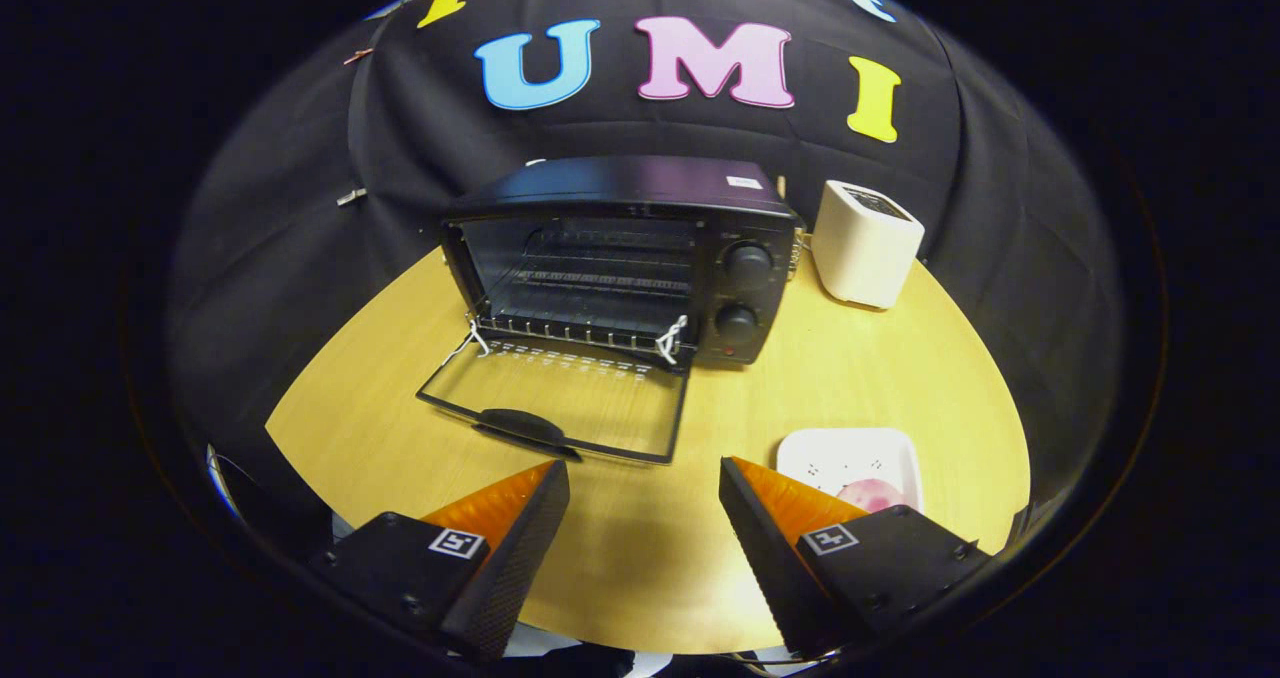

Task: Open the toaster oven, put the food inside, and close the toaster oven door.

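In the gripper view, the gripper is hovering above the wooden surface with its fingers spread wide and nothing sitting between them. Beyond the fingers, the toaster oven is standing at the back of the surface with its glass door lying fully open and flat, handle pointing toward the gripper, and the wire rack inside is looking bare. The food, a pinkish piece, is resting on a white plate just beside the right finger, partly hidden behind it. A white toaster is standing to the right of the oven, close to it.

Judging by the open door and the food waiting on the plate, the opening step is looking done and the pick-up of the food is the step in hand. The next move is calling for swinging the gripper to the right over the plate, lowering the wide fingers around the food and closing gently, since it may be soft
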Demonstrator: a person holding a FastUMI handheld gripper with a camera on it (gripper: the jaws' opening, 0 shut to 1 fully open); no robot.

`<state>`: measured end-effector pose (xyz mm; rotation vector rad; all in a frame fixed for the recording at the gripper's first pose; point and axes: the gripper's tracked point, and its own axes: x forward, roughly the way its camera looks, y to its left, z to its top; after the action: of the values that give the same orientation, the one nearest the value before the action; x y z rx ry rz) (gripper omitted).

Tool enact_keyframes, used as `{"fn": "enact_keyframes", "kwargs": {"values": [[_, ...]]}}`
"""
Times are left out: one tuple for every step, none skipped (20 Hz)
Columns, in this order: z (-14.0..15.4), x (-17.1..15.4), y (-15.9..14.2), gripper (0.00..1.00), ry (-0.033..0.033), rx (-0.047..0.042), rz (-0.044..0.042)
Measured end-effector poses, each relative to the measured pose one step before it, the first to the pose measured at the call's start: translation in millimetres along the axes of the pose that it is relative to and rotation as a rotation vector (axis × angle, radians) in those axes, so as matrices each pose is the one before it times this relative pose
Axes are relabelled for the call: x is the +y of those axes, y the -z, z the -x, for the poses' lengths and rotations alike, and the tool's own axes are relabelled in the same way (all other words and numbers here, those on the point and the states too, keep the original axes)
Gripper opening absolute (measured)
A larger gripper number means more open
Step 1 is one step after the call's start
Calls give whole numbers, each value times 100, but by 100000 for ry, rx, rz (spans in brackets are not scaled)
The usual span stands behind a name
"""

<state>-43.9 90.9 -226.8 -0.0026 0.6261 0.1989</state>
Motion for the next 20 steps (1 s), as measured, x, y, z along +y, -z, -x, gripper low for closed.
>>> {"fn": "enact_keyframes", "kwargs": {"values": [[272, -1567, -188, 99, 302, 579, 512], [303, -1663, -118, 99, 805, 552, 562], [233, -1596, -125, 99, 790, 475, 140], [147, -1628, -31, 99, 766, 676, -677], [95, -1543, 48, 99, 653, 871, -1562], [-25, -1560, 111, 99, 641, 1297, -2314], [-59, -1638, 258, 99, 1175, 1779, -2280], [-358, -1583, 283, 99, 949, 1751, -2207], [-286, -1328, 124, 99, 695, 1780, -2483], [-358, -1233, 289, 98, 398, 2092, -2417], [-291, -1499, 313, 99, 682, 1935, -2319], [-347, -1147, 220, 99, 654, 1571, -1759], [-340, -1070, 353, 99, 515, 1819, -2162], [-392, -931, 247, 99, -209, 1901, -2196], [-550, -693, 341, 99, -7, 1855, -1778], [-697, -722, 223, 99, 210, 1733, -1576], [-674, -652, 175, 99, 37, 1802, -1515], [-694, -350, 238, 99, -125, 2136, -1473], [-762, -449, 263, 99, 285, 2233, -1031], [-928, -330, 169, 96, 236, 2541, -679]]}}
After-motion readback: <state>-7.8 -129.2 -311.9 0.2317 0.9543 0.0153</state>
